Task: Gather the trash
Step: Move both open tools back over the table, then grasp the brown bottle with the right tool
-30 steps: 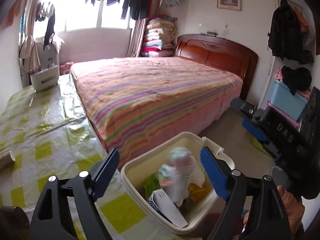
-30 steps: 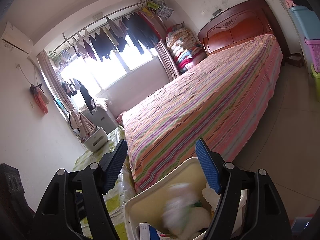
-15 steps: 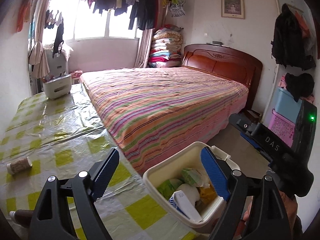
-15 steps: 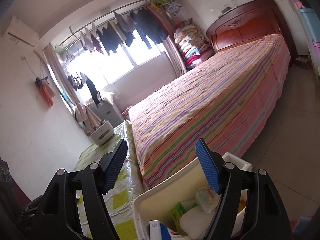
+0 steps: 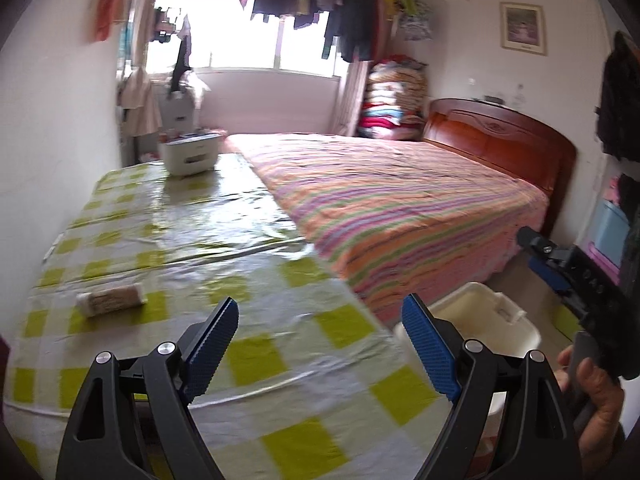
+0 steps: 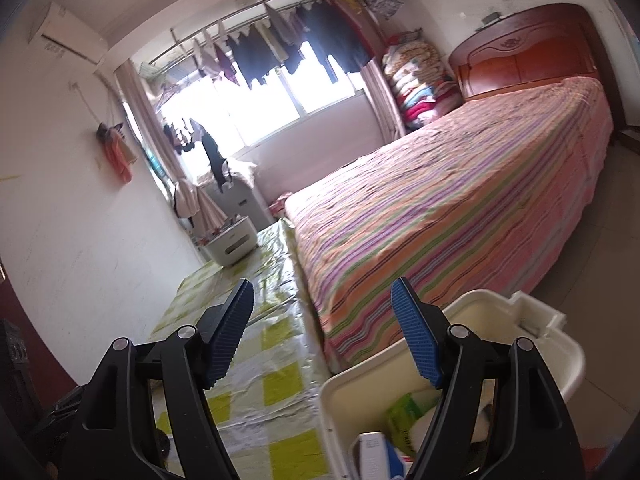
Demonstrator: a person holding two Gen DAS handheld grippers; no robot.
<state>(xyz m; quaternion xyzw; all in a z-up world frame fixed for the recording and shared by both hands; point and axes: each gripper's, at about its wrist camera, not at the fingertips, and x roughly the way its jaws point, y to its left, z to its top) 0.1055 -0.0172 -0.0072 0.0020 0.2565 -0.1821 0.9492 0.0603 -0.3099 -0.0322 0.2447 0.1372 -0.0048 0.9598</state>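
A cream plastic bin stands on the floor between the table and the bed; it holds a green packet, a white box and other trash. Its rim also shows in the left wrist view. A paper cup lies on its side on the checked table at the left. My left gripper is open and empty above the table's near part. My right gripper is open and empty above the bin's left rim; it also shows at the right of the left wrist view.
The table has a glossy yellow-and-white checked cover. A white basket stands at its far end. A bed with a striped cover runs along the table's right side. Bare floor lies right of the bin.
A piece of trash dropped into the bin a second ago. Since then my left gripper has swung left, off the bin and over the table. The right gripper has shifted slightly left.
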